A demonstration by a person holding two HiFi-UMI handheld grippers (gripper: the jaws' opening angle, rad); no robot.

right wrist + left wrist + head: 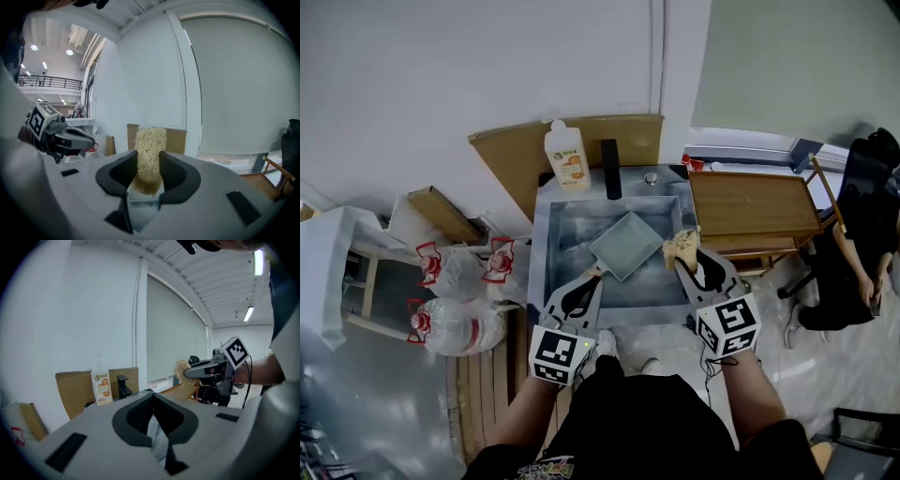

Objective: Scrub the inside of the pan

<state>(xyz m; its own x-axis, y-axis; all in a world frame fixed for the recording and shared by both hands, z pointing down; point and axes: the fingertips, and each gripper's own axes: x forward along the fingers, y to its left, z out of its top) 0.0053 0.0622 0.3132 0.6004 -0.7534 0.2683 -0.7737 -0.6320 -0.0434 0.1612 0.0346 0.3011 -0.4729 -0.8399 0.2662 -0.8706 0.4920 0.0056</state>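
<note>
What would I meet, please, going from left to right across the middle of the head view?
water jugs → pan → scrubber → wooden table → seated person

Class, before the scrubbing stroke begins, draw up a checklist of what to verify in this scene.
1. Left claw shut on a corner of the pale grey square metal pan: ok.
2. Right claw shut on the tan fibrous scrubber: ok.
3. Pan held over the steel sink: ok.
4. Scrubber inside the pan: not ok, it is beside the right rim.
5. Scrubber wet or soapy: cannot tell.
</note>
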